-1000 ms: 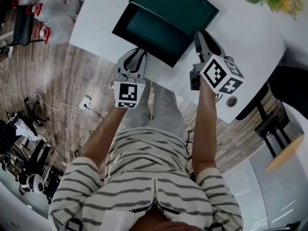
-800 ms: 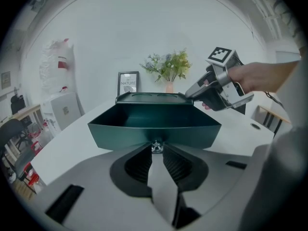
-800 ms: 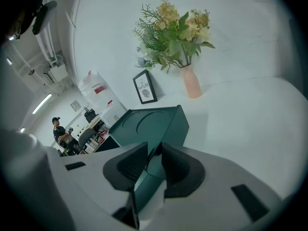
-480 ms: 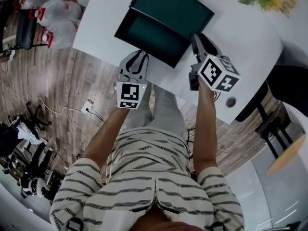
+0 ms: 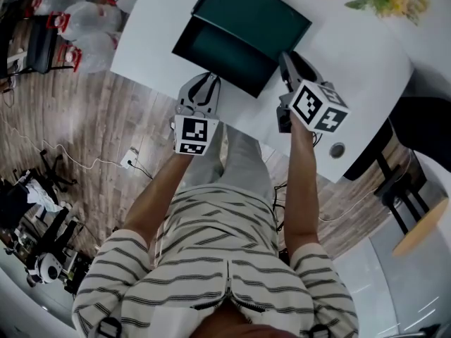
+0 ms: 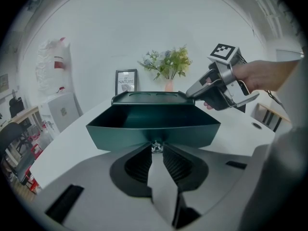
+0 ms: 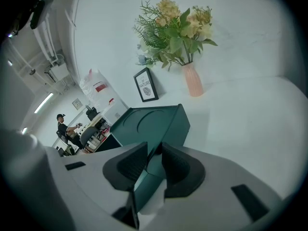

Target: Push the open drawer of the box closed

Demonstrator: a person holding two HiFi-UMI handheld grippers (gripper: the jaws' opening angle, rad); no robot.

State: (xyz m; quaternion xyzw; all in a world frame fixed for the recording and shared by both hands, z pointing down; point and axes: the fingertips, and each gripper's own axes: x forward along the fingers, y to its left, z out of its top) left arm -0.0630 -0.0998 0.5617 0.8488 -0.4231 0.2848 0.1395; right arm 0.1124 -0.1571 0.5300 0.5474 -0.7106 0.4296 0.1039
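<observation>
Head view overhead; gripper views near, facing shared box (image 5: 246, 30).

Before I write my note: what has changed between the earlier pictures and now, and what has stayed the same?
Very little. The left claw crept slightly toward the front of the drawer, with its tips closed on the small knob. The right claw stays closed on the corner of the box. The drawer looks as far open as before.

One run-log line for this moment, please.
drawer: open | left gripper: shut on knob | right gripper: shut on box corner
</observation>
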